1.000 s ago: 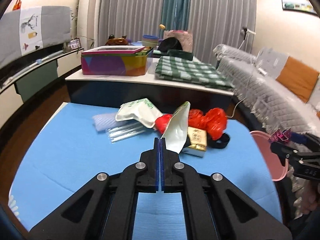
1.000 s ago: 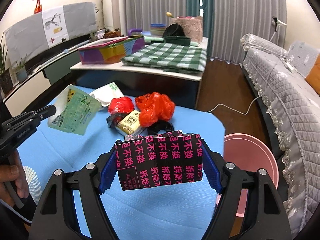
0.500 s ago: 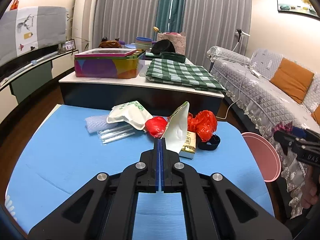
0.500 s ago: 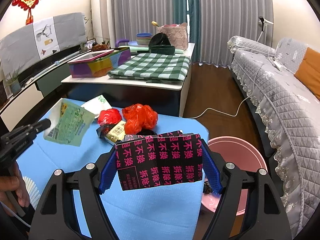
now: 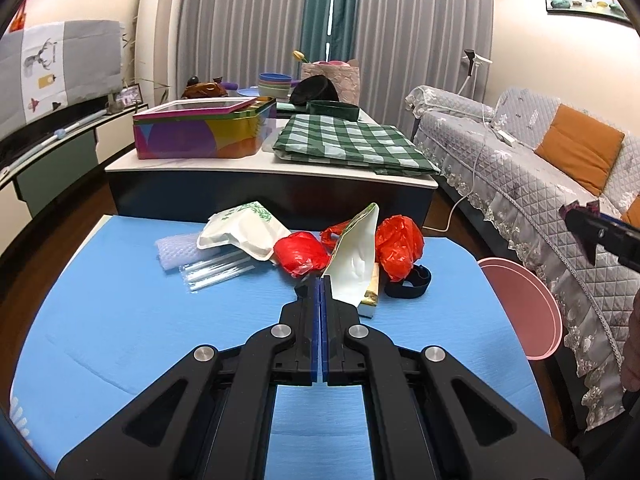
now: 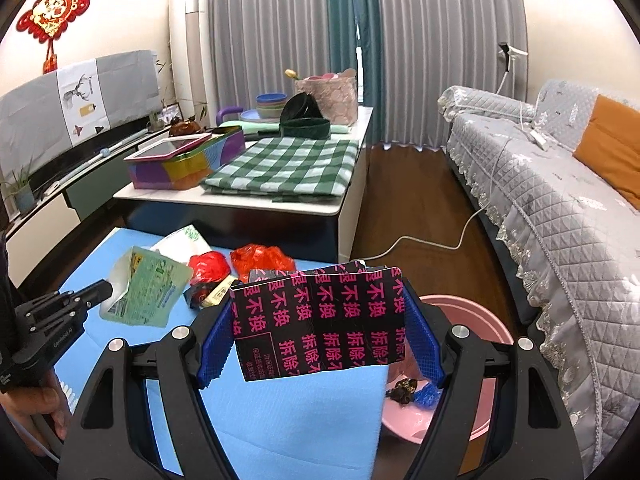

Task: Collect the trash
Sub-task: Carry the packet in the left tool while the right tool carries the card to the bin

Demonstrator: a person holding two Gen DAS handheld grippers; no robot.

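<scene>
Two hand-held grippers each clamp trash, a black pink-lettered packet (image 6: 320, 320) and a white pouch (image 5: 354, 268), near the pink bin (image 6: 472, 320), several pieces remaining beside it.

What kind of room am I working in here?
Most likely a home living room: a quilt-covered sofa with an orange cushion, floor-length curtains, and a low coffee table.

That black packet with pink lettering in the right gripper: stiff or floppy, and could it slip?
The black packet spans the right gripper flat without sagging, so probably fairly stiff and light. It is held only by its side edges, and the surface looks glossy, so it might buckle or slip.
</scene>
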